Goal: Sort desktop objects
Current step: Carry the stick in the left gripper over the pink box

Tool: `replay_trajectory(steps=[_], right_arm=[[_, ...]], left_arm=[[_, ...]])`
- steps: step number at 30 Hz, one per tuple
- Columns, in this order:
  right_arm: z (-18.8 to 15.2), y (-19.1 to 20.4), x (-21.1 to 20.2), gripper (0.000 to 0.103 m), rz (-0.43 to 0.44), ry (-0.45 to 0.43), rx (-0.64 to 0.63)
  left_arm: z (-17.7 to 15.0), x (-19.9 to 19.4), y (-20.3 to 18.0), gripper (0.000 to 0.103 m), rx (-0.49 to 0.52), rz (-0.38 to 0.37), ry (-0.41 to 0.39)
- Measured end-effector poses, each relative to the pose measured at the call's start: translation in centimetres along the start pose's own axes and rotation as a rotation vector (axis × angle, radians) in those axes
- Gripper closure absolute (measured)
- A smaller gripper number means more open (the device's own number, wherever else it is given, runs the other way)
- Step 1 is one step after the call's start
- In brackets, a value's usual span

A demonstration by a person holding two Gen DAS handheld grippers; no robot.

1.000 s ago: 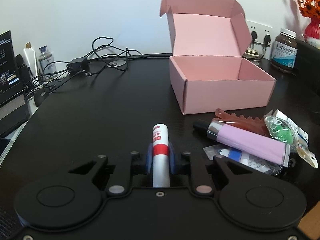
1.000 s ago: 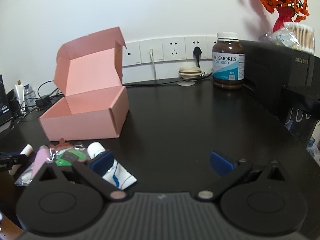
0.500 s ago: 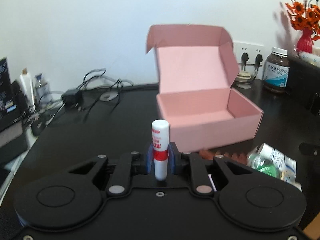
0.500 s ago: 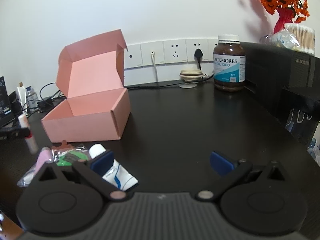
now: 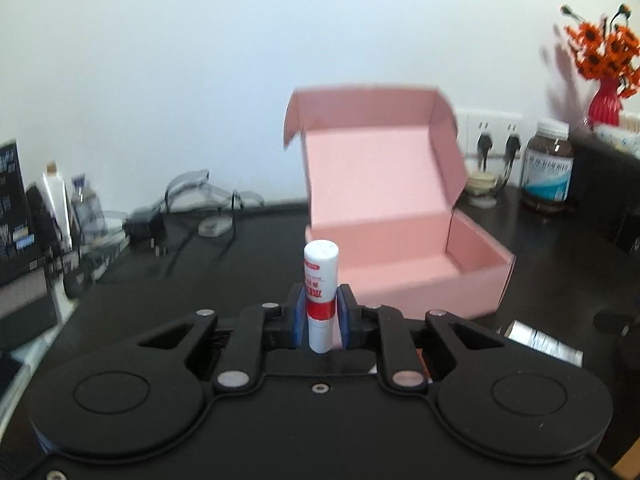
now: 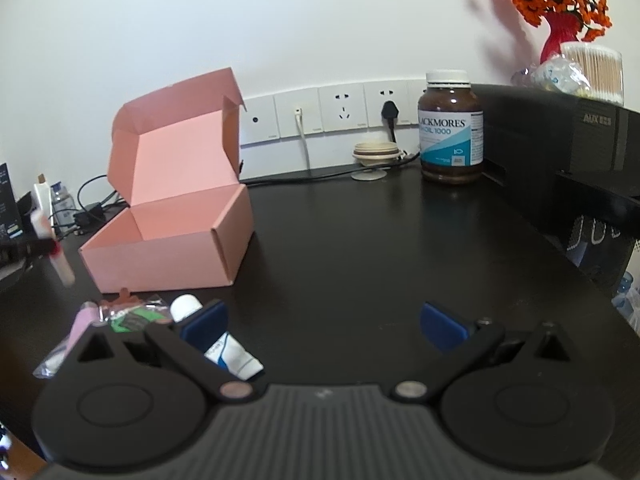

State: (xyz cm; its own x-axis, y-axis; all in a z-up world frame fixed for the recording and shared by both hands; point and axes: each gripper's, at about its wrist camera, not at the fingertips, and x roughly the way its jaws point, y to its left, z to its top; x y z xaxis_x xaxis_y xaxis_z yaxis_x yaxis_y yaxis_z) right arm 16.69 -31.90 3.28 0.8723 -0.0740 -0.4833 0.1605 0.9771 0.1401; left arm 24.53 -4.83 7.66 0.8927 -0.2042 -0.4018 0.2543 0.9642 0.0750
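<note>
The left tongs [image 5: 320,322] are clenched on a white stick [image 5: 320,292] with a red band. The blue pads press its two sides at the band, so the capped top stands up above the fingers and the bottom end pokes out below them. The stick is held roughly upright in the left wrist view; in the right wrist view it shows at the far left edge [image 6: 54,248], blurred and tilted, clear of the desk [image 6: 360,248]. Ahead of the left tongs and a little to their right sits the pink box [image 5: 404,248], lid flung back against the wall side, its inside bare as far as can be seen. The stick is short of the box's near wall, not over the opening.

The right tongs [image 6: 324,326] are released, jaws wide apart with nothing between them, only bare desk. Just beside their left finger lies a white tube [image 6: 224,344], partly hidden under that finger. Further left of it lies a small heap: a pink tube [image 6: 82,322], a green packet [image 6: 134,318] and a brown clip [image 6: 126,298], all just in front of the box. Well ahead of the right tongs, by the wall sockets, stands a brown jar [image 6: 450,140].
</note>
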Motion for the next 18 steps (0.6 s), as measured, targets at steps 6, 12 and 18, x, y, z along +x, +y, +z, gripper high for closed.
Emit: replay_trajectory(steps=[6,12,18], right_arm=[[0.0,-0.3,-0.2,0.001,0.004,-0.002,0.013],[0.0,-1.1,-0.5,0.001,-0.013,-0.005,0.031],[-0.1,-2.2,-0.4,0.001,-0.021,-0.004,0.055]], left_arm=[[4.6,1.5,-1.9,0.086,0.032,-0.046,-0.077],[6.5,6.1,-4.3,0.086,0.040,-0.096,0.010],[6.2,8.6,-3.8,0.086,-0.006,-0.112,0.163]])
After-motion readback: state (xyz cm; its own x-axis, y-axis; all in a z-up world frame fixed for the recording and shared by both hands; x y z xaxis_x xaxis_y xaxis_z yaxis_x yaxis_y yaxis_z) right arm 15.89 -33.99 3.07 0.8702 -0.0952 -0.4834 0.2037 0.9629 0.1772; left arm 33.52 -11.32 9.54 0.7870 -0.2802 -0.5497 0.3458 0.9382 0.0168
